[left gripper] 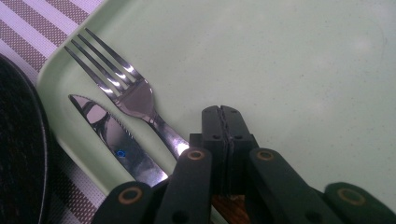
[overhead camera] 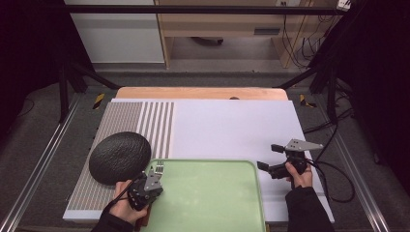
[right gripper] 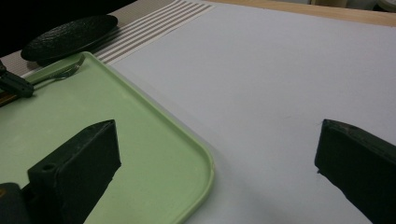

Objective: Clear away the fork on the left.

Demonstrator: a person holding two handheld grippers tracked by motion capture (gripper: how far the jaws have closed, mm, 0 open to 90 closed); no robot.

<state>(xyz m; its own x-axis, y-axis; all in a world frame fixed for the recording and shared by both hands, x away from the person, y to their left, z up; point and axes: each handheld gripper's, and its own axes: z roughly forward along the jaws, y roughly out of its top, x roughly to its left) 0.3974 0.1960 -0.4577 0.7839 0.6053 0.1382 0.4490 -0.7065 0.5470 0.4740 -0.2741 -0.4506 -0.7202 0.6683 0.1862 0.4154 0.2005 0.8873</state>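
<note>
A pale green tray [overhead camera: 208,193] lies at the near edge of the table. A steel fork [left gripper: 130,91] and a steel knife [left gripper: 112,135] lie side by side in its far left corner, tines and blade tip pointing away from me. My left gripper [left gripper: 223,109] hovers low over the tray just right of the fork's handle, its jaws shut pad to pad with nothing between the tips. In the high view the left gripper [overhead camera: 151,180] sits at the tray's left edge. My right gripper [overhead camera: 270,157] stands open and empty over the white surface right of the tray.
A dark textured plate [overhead camera: 119,155] rests on a striped placemat [overhead camera: 145,121] left of the tray. A white cover [overhead camera: 232,125] spans the table beyond the tray, with a wooden edge [overhead camera: 200,93] at the back. Something brown and wooden [left gripper: 229,205] shows under the left gripper.
</note>
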